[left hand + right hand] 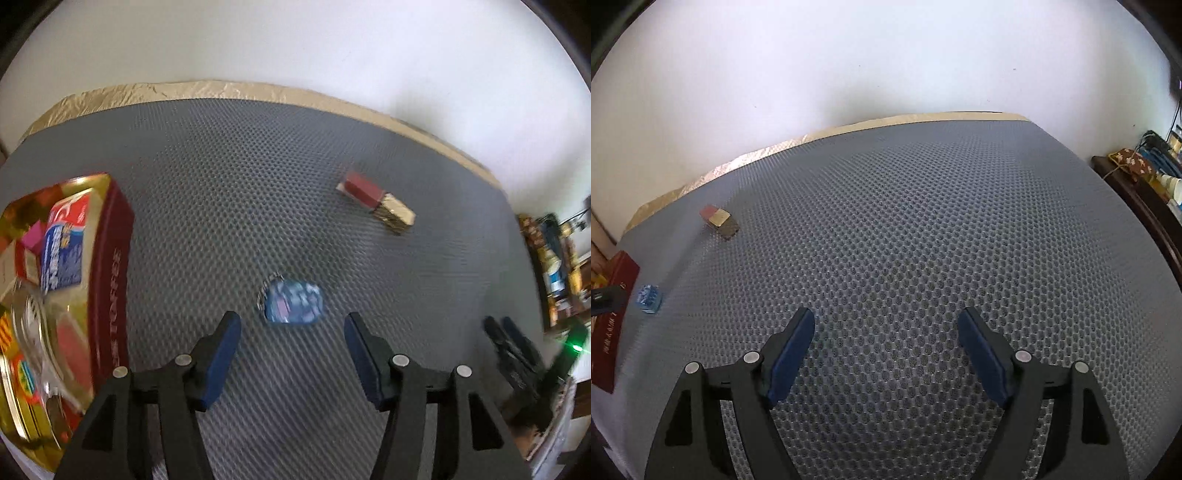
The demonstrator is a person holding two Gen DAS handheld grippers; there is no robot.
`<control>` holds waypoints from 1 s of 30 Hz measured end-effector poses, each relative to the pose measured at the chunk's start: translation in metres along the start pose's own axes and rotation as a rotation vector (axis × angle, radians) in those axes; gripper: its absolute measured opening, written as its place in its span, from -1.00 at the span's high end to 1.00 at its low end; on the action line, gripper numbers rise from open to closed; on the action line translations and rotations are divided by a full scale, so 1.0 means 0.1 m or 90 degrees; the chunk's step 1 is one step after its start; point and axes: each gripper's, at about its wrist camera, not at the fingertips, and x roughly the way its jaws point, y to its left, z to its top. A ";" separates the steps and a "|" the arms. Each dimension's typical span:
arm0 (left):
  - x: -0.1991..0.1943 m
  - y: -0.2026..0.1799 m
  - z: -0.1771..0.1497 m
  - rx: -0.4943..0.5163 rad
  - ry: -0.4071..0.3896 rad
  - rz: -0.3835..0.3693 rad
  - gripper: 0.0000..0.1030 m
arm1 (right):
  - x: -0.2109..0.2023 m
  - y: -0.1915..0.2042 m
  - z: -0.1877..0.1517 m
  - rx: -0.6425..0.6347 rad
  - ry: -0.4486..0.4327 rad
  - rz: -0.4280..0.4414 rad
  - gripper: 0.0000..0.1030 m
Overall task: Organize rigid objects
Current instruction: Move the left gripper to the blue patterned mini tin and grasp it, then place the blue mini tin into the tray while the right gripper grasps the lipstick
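While both grippers gape, blue packet (pixel 294 301) lies untouched

Worktop w/ grey honeycomb-textured mat (pixel 905 229); crinkled gold foil strip (pixel 746 158) along far edge, plain white wall (pixel 849 66) behind. At right, dark wooden shelf (pixel 1137 192) w/ patterned red cloth (pixel 1134 164), white cups (pixel 1169 184) & other clutter, too small to ID. Same clutter blurred in left wrist view.
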 end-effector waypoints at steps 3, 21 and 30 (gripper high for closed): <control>0.15 0.01 0.10 -0.002 0.017 -0.001 -0.16 | -0.01 0.01 -0.03 -0.004 0.001 0.010 -0.57; 0.26 -0.18 0.00 0.043 -0.012 0.048 0.16 | 0.07 0.00 0.07 -0.017 0.009 0.023 -0.67; -0.72 -0.10 -0.55 0.037 -0.101 0.006 0.16 | 0.12 0.09 0.05 -0.031 0.014 0.003 -0.68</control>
